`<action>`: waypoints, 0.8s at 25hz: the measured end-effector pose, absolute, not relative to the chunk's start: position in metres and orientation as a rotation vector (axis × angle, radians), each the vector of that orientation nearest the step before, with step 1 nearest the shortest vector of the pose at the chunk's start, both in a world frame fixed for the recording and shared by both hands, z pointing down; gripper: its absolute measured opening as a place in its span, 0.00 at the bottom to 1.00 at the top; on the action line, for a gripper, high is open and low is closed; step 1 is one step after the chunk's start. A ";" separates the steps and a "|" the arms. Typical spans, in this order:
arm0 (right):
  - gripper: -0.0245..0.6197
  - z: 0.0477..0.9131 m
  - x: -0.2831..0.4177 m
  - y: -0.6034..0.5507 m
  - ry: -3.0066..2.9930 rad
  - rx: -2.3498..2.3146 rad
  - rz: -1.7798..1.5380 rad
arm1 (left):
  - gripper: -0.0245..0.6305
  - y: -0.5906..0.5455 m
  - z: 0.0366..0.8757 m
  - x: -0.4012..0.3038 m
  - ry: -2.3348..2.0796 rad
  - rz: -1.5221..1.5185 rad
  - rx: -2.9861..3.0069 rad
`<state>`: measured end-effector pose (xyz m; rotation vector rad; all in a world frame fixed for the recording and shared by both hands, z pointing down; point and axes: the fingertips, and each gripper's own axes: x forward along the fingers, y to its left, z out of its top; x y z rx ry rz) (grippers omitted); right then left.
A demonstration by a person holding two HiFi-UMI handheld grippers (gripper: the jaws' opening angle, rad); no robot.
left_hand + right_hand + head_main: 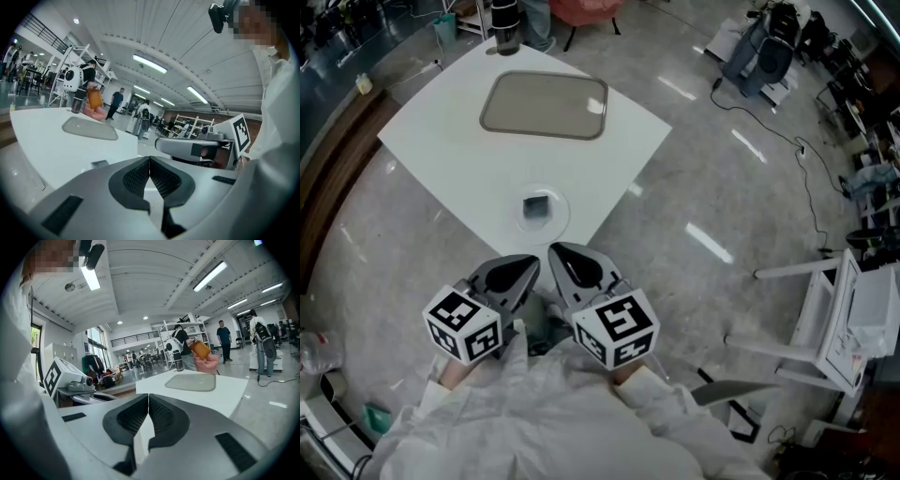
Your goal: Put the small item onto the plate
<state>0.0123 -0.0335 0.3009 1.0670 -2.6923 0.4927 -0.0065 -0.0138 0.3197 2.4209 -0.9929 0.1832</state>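
A small dark square item (536, 205) lies on a round white plate (560, 217) near the front corner of the white table (441, 150). The item (99, 163) shows low on the table in the left gripper view. Both grippers hang below the table corner, close to the person's chest. My left gripper (530, 263) is shut with nothing between its jaws. My right gripper (558, 251) is shut and empty too. Their tips sit side by side, a short way off the plate. In the left gripper view the right gripper's body crosses at mid-right.
A grey tray (546, 105) lies at the table's far side, with a dark cup (506, 28) beyond it. Cables, a chair and white frames (825, 319) stand on the shiny floor to the right. Several people stand in the background.
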 end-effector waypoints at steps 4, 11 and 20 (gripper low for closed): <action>0.06 0.303 0.015 -0.036 -2.682 1.079 0.504 | 0.05 -0.017 0.323 -0.008 -0.987 0.187 2.405; 0.06 0.310 0.016 -0.053 -2.651 1.093 0.537 | 0.05 -0.030 0.326 -0.010 -0.961 0.215 2.394; 0.06 0.319 0.025 -0.068 -2.627 1.097 0.569 | 0.05 -0.044 0.335 0.000 -0.926 0.251 2.376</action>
